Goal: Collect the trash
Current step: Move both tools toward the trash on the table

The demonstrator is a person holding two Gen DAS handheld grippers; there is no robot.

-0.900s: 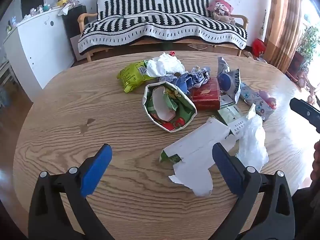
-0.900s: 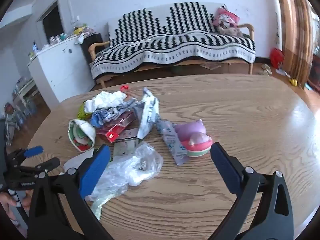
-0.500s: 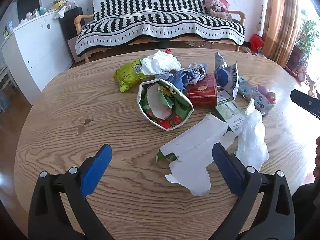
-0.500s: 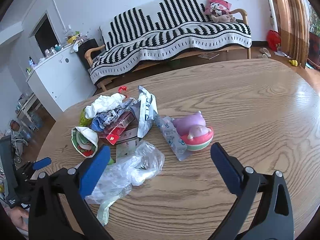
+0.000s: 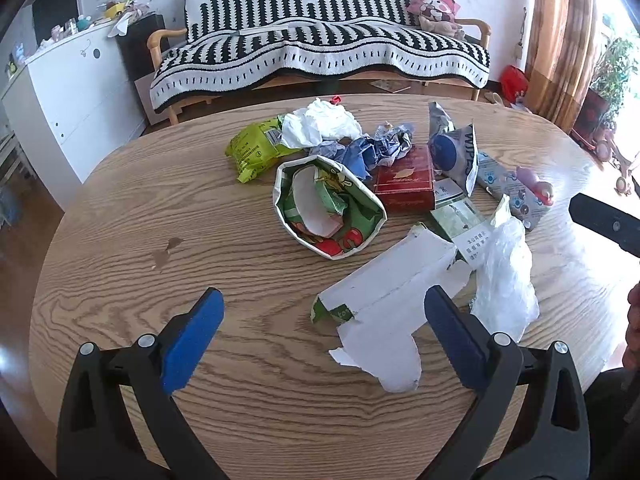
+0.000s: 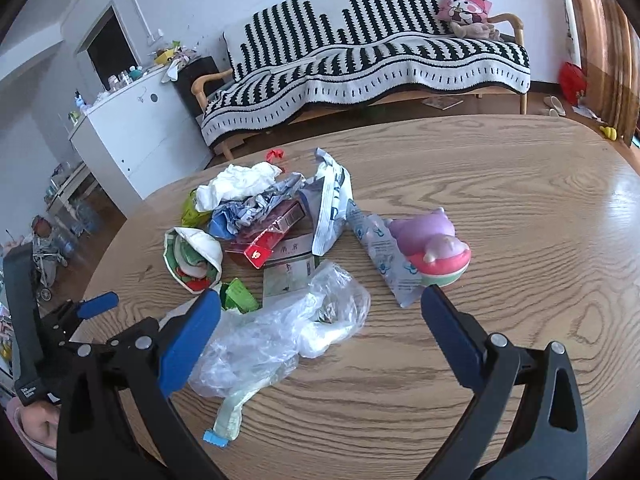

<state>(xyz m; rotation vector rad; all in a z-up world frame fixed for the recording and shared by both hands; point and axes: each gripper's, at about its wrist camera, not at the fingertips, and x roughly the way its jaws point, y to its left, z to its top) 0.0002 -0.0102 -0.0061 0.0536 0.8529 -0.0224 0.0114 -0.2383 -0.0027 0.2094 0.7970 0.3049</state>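
A heap of trash lies mid-table: a torn white carton, an open green paper tub, a red box, a clear plastic bag, a green packet, white tissue and crumpled blue wrapper. My left gripper is open and empty, just short of the white carton. My right gripper is open and empty, hovering over the plastic bag. A pink and purple toy lies on a blue-printed pouch.
The trash sits on an oval wooden table. A striped sofa stands behind it, a white cabinet at left. The left gripper shows at the left edge of the right wrist view.
Both grippers have drawn nearer to the trash pile and tilted down a little. Both stay open. No trash has moved.
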